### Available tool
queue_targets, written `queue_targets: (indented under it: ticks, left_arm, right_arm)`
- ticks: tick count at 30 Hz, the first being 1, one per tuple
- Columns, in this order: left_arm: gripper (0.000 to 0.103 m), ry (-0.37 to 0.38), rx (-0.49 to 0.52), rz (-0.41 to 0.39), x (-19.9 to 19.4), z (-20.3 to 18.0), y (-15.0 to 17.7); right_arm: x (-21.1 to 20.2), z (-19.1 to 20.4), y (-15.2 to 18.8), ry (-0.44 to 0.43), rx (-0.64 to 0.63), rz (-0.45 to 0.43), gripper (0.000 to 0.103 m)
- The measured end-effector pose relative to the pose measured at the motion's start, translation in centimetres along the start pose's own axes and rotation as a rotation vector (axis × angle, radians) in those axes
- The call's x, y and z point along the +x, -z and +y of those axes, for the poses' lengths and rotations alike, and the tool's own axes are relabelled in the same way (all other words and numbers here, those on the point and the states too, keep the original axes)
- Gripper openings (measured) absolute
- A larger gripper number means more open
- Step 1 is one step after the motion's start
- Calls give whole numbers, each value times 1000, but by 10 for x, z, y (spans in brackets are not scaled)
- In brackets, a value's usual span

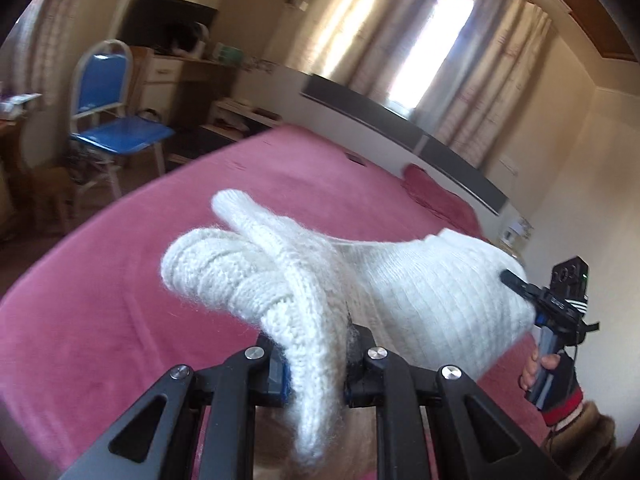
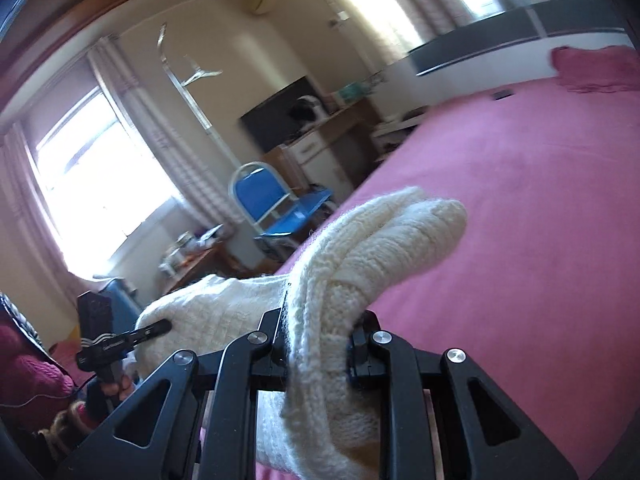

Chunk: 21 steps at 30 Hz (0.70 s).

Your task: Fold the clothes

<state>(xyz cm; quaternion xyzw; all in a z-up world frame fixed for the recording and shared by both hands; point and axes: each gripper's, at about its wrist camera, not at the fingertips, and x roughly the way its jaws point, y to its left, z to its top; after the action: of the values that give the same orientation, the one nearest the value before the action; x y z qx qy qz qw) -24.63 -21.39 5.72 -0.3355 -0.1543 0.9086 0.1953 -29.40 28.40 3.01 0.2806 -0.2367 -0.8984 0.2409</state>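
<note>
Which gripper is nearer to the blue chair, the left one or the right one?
Left. The left gripper holds the white sweater on the side toward the blue chair; the right gripper grips it farther along, away from the chair.

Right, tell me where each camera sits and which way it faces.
Left wrist: on the left tool, facing across the pink bed toward the headboard; shows the right tool and a hand.
Right wrist: on the right tool, facing across the bed toward a window; shows the left tool.
Shared: white knit clamped in both tools, bed, blue chair.
</note>
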Motion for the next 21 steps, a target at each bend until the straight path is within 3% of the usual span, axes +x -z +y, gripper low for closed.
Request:
queue_targets:
  ticks: [3,4,7,8,9,10,12,13,14,16,19,21]
  left_arm:
    - [17,-87,-32,-10,-14,22,14]
    - [19,-147,-44,-10,-12,32,24]
    - [33,-351,-69,81,40,57,73]
    - [41,-405,-111,162,65,82,99]
    - [42,-450,-157,240,88,106,124]
    - [43,-438,-227,285,101,130,148]
    - [61,-463,-263,210,88,141,161]
    - [72,-481,-275,167,81,145,166]
    - [73,-533,-254,100,66,143,163]
    - [74,-592,-227,-2,41,136,154]
    - [75,-558,-129,-36,35,112,136]
    - [76,-464,-68,-29,50,85,123]
  right_arm:
    - [54,19,-7,-58,-9,29,19]
    - [71,25,-9,-78,-12,38,19]
    - [134,5,17,-41,-9,133,24]
    - [159,-12,34,10,15,204,37]
    - [185,-29,50,61,40,274,48]
    - [191,-44,63,84,83,290,70]
    - [204,-75,89,131,172,322,74]
    - [192,-80,87,148,177,285,79]
    - [180,-84,86,165,181,247,90]
    - [162,-83,78,172,171,195,94]
    - [143,-65,58,142,128,149,95]
    - [142,-38,50,84,58,163,95]
